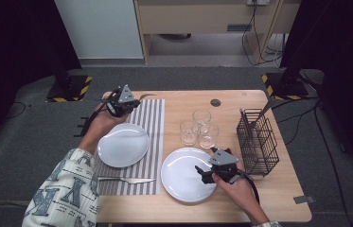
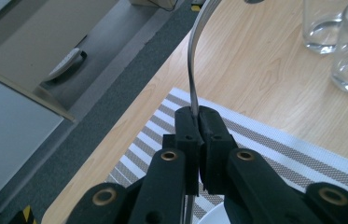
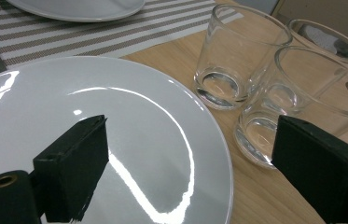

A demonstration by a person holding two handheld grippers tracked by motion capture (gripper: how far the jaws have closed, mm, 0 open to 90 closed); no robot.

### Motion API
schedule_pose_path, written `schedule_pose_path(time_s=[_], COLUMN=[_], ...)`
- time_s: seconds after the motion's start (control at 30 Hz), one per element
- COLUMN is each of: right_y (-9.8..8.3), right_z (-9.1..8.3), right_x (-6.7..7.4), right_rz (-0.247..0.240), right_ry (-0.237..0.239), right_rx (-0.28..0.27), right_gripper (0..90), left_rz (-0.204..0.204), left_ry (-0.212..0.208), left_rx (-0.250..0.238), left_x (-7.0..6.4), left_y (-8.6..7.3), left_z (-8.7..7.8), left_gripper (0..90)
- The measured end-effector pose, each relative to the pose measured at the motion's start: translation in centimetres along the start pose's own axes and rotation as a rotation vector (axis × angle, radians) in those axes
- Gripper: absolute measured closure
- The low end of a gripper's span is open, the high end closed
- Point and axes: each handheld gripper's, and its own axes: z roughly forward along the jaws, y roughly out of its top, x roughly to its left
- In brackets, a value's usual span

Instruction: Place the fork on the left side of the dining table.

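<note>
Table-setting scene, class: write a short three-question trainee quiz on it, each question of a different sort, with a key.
1. True or false: the left gripper is shut on a metal utensil handle.
2. How many drinking glasses stand on the table?
3. The right gripper hangs open over: A) the wire basket, B) the near white plate, C) the striped placemat.

Key: 1 true; 2 three; 3 B.

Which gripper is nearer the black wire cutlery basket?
Right. The right gripper hovers over the white round plate just left of the black wire cutlery basket; the left gripper is across the table, above the striped placemat.
</note>
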Motion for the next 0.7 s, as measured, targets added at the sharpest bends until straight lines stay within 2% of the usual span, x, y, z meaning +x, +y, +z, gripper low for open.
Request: schedule_pose_path(time_s=[0.27, 0.33, 0.5, 0.7], right_y=[0.2, 0.2, 0.2, 0.2], right_z=[-0.1, -0.2, -0.3, -0.2], right_x=[0.3, 0.2, -0.1, 0.0], right_rz=[-0.006, -0.004, -0.001, -0.005], right_ry=[0.004, 0.002, -0.003, -0.007], right_rx=[-0.003, -0.009, -0.013, -0.011], right_gripper=[10.8, 10.8, 10.8, 10.8], left_rz=[-0.013, 0.002, -0.007, 0.004], left_ry=[-0.005, -0.006, -0.002, 0.006], left_rx=[0.018, 0.030, 0.034, 0.033], left_x=[0.4, 0.5, 0.7, 0.6], left_y=[-0.9, -1.1, -1.6, -1.7], left_z=[1.3, 1.5, 2.1, 2.1], left_gripper=[87.5, 87.5, 87.5, 87.5])
